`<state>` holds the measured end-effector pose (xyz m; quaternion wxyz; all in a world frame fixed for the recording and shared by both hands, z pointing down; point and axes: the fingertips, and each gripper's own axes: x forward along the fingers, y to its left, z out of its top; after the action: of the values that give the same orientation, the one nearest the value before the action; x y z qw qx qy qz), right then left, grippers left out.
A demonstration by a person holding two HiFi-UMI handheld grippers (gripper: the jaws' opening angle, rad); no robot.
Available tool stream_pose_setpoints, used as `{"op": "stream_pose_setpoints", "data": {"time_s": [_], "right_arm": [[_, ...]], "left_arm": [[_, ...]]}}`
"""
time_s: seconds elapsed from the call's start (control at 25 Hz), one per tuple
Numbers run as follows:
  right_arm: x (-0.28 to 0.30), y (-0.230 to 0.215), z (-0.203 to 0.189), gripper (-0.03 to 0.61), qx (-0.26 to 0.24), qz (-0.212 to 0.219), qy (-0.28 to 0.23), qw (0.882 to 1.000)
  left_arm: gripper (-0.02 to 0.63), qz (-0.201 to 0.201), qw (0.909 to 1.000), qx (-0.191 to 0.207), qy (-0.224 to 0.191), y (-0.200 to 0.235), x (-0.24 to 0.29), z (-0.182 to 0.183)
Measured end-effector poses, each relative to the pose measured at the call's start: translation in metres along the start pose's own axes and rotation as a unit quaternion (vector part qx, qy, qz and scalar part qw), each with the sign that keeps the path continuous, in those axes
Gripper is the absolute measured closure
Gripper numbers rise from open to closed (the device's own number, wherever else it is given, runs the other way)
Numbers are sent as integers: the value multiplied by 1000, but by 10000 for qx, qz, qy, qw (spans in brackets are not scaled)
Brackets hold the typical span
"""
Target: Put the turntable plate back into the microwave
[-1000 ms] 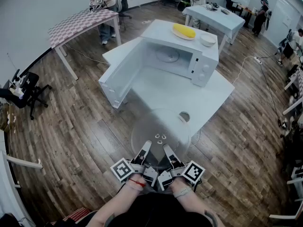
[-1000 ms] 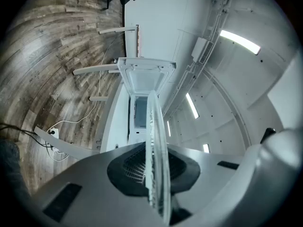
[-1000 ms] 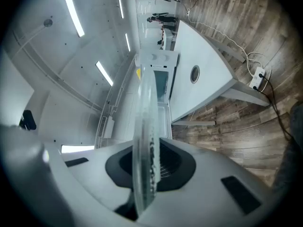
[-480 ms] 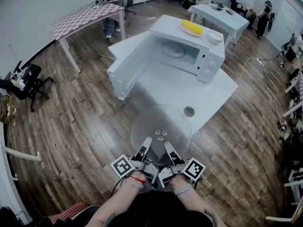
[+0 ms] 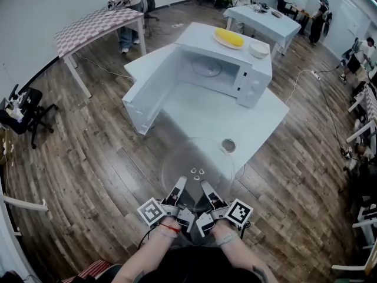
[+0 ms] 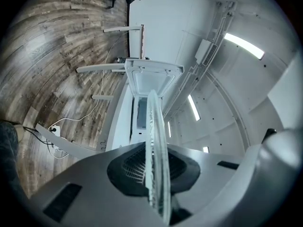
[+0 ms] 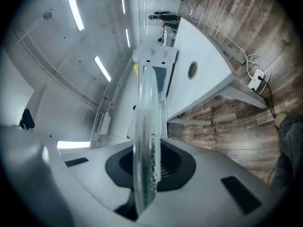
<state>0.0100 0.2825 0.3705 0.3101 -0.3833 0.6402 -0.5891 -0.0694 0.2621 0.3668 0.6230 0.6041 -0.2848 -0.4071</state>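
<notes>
A clear glass turntable plate (image 5: 197, 158) hangs level in front of me, over the near corner of the white table (image 5: 259, 122). Both grippers clamp its near rim side by side: my left gripper (image 5: 177, 188) and my right gripper (image 5: 206, 188) are each shut on it. In the left gripper view the plate (image 6: 156, 145) shows edge-on between the jaws, and likewise the plate (image 7: 144, 141) in the right gripper view. The white microwave (image 5: 203, 69) stands on the table farther ahead, its door (image 5: 147, 93) swung wide open to the left and its cavity bare.
A yellow plate (image 5: 228, 38) and a white bowl (image 5: 258, 50) rest on the microwave's top. A small round tin (image 5: 228, 145) lies on the table near the glass plate. A checked table (image 5: 97, 25), another white table (image 5: 265, 21), people and chairs stand around on the wood floor.
The view has shifted slightly; the glass plate stays held in both grippers at about the same distance from the microwave.
</notes>
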Motion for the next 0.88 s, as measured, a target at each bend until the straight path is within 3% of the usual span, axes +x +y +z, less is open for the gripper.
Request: {"op": "stream_pose_setpoints", "data": {"time_s": [0.88], "right_arm": [[78,-16,80,537,138,-11,234,9996]], "left_arm": [[565,184,9994,138,-250,25,100,32]]}}
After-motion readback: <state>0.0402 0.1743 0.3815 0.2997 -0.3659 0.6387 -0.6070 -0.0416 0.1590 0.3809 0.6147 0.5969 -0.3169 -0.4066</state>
